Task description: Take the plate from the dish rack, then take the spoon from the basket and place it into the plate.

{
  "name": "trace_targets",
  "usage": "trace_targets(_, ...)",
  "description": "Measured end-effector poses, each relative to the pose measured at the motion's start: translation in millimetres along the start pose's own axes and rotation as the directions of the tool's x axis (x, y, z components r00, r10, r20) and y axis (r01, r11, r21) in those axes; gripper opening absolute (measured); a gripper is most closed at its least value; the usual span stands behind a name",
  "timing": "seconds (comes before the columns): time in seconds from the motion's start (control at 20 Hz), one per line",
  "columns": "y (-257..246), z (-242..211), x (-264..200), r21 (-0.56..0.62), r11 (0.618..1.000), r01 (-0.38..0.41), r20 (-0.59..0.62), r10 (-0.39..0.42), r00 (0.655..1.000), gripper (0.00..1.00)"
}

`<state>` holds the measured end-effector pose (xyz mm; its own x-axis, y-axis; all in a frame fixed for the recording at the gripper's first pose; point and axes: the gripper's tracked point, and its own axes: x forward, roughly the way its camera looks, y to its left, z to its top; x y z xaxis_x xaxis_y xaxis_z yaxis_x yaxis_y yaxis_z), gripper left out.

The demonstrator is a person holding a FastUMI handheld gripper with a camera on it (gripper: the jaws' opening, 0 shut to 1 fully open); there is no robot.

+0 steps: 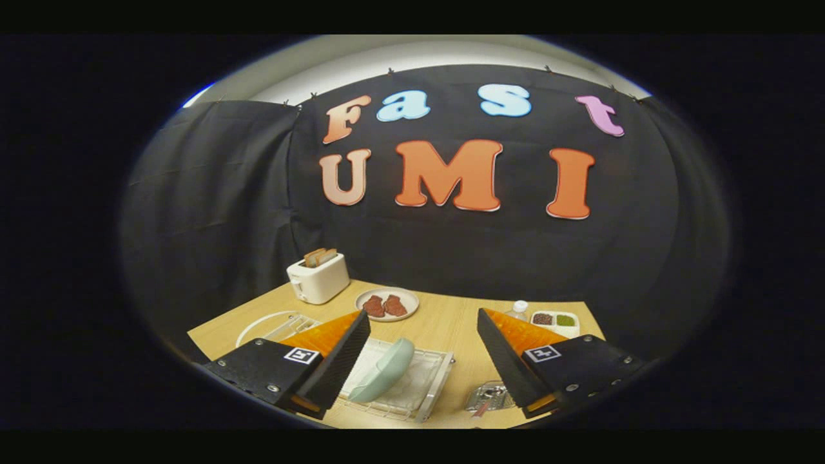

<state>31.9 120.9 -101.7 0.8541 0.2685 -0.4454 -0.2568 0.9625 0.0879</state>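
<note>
Pale green plate stood on edge in the wire dish rack, down between the 2 fingers. The gripper hung wide open above the table, holding nothing. Basket with the spoon sat by the right finger.

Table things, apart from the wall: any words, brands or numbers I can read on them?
None can be read.
Toaster: no legible mark.
Bottle: too small to tell.
Marker squares on the gripper: patterns, not words.
Gripper open, fingers above the rack, either side of the plate.
</note>
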Motion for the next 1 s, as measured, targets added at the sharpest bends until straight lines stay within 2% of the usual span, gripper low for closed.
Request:
trace_targets(0.25,16.2,-37.4,25.5,0.044,0.998,-0.048,-0.186,0.055,0.981,1.00)
trace_targets(0.55,31.3,-83.3,46.8,0.092,0.994,-0.061,-0.386,0.092,0.918,0.95)
trace_targets(0.85,40.0,-127.4,64.3,0.046,0.998,-0.044,-0.555,0.062,0.830,0.73)
trace_targets(0.95,39.0,-140.7,64.4,0.029,0.999,-0.021,-0.612,0.034,0.790,0.63)
trace_targets(1.0,40.6,-151.6,60.9,0.025,1.000,-0.015,-0.657,0.027,0.754,0.59)
